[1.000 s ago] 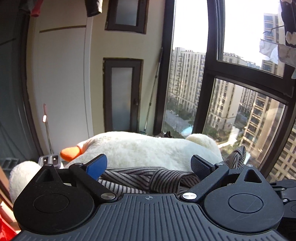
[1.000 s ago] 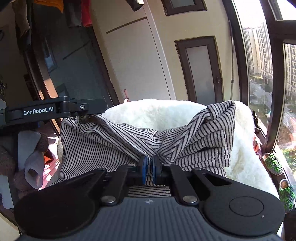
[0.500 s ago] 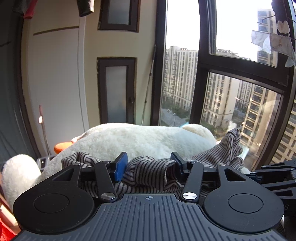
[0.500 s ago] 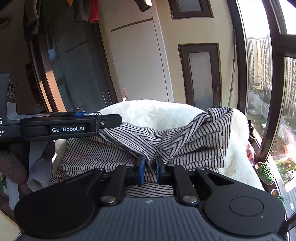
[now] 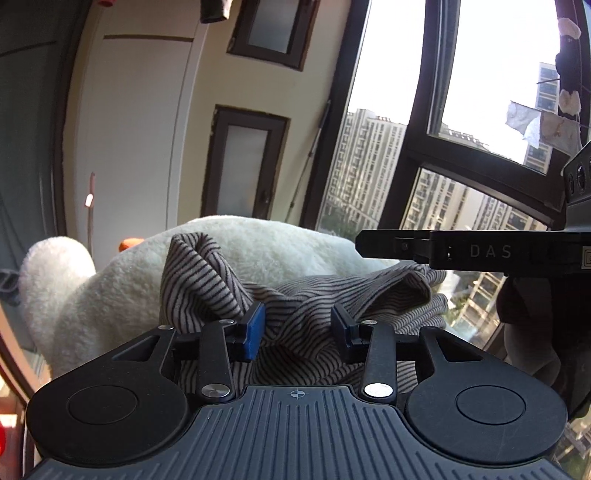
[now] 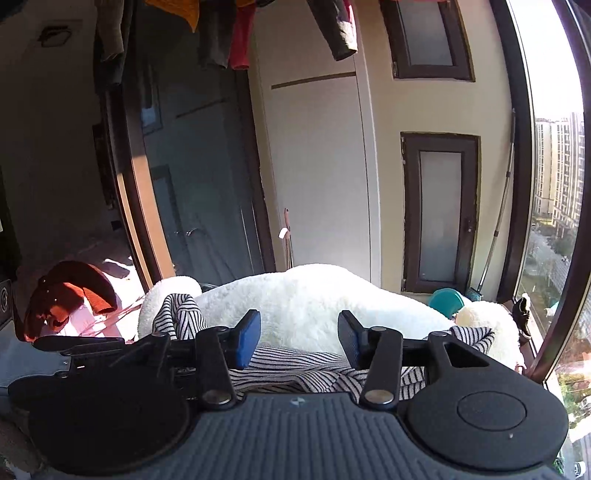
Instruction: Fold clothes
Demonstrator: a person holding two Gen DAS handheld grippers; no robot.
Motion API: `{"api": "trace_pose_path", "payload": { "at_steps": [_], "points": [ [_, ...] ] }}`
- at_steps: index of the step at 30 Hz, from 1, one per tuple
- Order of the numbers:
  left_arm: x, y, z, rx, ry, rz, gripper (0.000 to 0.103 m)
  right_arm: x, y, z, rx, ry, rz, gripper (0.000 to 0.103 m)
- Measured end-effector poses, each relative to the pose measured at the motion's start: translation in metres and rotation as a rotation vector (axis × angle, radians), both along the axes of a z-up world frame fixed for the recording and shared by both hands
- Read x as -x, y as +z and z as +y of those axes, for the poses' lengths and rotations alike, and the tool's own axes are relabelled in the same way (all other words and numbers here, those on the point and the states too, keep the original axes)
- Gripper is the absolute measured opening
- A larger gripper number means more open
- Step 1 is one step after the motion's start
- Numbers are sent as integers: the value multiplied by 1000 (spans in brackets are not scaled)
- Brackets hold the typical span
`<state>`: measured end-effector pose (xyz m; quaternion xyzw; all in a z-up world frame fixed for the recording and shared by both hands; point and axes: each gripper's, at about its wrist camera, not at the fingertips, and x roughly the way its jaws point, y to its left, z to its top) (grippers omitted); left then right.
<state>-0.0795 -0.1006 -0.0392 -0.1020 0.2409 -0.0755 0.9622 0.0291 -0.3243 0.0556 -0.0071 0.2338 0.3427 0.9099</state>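
Observation:
A grey-and-black striped garment lies bunched on a big white plush toy. My left gripper is open, its fingers a hand's width apart with a ridge of the striped cloth between them. One corner of the cloth stands up to the left. The right gripper's black body reaches in from the right, above the cloth. In the right wrist view, my right gripper is open and holds nothing. The striped garment lies just under its fingers, the plush toy beyond.
Tall windows run along the right. Clothes hang overhead. A teal bowl sits behind the plush. A red-orange garment lies at the left by a dark sliding door.
My right gripper has opened and let go of the striped cloth, lifting above it. My left gripper's fingers have narrowed around a fold, and the cloth has bunched up higher.

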Motion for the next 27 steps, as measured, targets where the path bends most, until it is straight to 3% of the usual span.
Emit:
{"api": "trace_pose_path", "payload": {
  "at_steps": [5, 9, 15, 18, 21, 23, 25, 27],
  "points": [
    [19, -4, 29, 100, 27, 70, 36, -3, -22, 19, 21, 21, 118, 34],
    [31, 5, 51, 114, 70, 60, 50, 13, -38, 17, 70, 52, 165, 28],
    [23, 9, 66, 108, 71, 61, 67, 25, -46, 13, 64, 12, 141, 28],
    [6, 1, 61, 87, 44, 83, 66, 31, -38, 12, 83, -2, 102, 28],
    [0, -10, 53, 46, 75, 120, 64, 30, -12, 11, 103, 21, -12, 28],
    [9, -10, 53, 44, 112, 119, 64, 19, 7, 15, 133, 51, -87, 32],
    [22, -9, 54, 48, 151, 111, 69, -1, 19, 24, 171, 81, -139, 51],
    [34, -7, 55, 52, 190, 104, 80, -29, 19, 35, 211, 107, -148, 61]
  ]
}}
